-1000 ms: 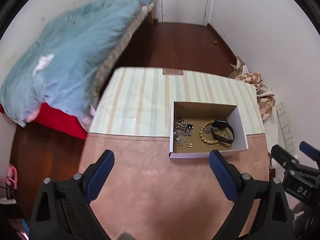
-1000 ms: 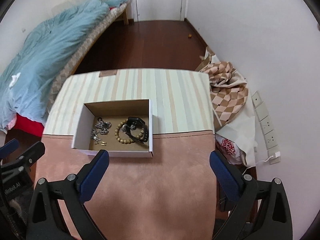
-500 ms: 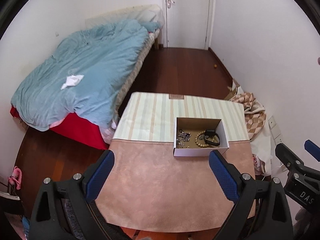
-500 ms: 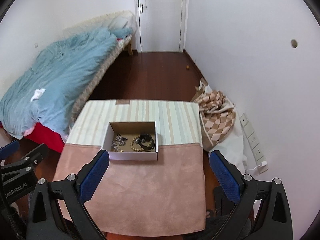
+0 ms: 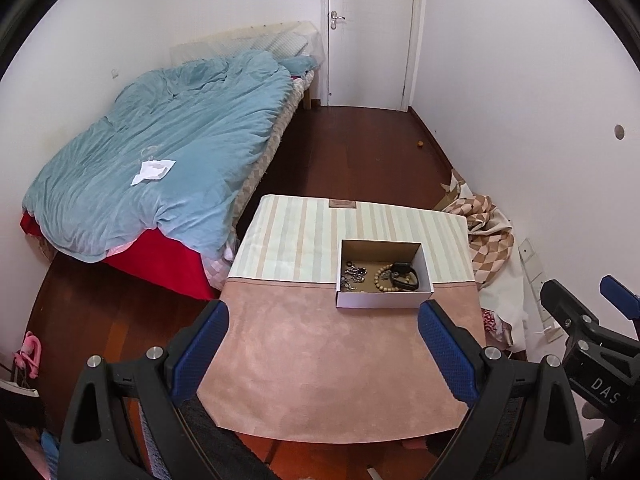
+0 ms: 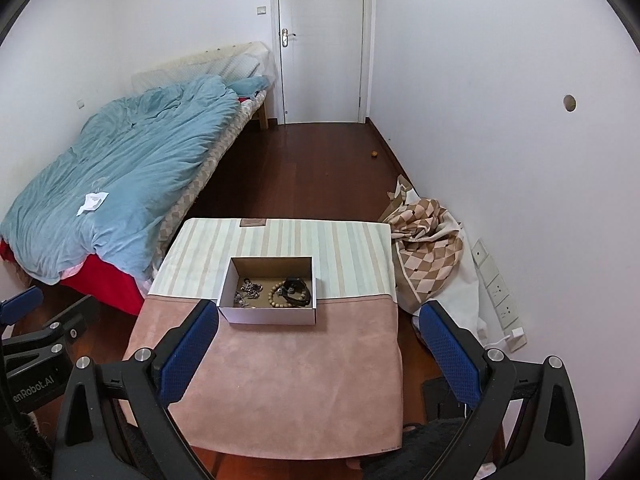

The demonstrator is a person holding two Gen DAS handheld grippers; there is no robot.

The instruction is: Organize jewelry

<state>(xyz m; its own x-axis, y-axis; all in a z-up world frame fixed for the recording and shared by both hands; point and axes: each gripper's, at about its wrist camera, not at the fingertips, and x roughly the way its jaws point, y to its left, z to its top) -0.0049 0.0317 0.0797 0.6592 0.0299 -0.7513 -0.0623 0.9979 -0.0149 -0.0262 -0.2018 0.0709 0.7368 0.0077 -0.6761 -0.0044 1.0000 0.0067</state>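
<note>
A small open cardboard box (image 5: 382,301) stands on a table covered by a pink and striped cloth (image 5: 328,360). Inside lie a wooden bead bracelet (image 5: 383,280), a black watch (image 5: 405,276) and silver chain pieces (image 5: 354,274). The box also shows in the right wrist view (image 6: 269,314), with the beads (image 6: 276,296) and watch (image 6: 298,292). My left gripper (image 5: 323,354) is open and empty, high above the table's near end. My right gripper (image 6: 318,352) is open and empty, equally far back.
A bed with a blue duvet (image 5: 160,160) fills the left side. A checked cloth heap (image 5: 486,224) lies by the right wall next to wall sockets (image 6: 496,290). A white door (image 5: 370,32) is at the far end of the dark wood floor.
Both grippers have pulled up and back from the table, so the box looks much smaller and more of the room is in view. Both stay open.
</note>
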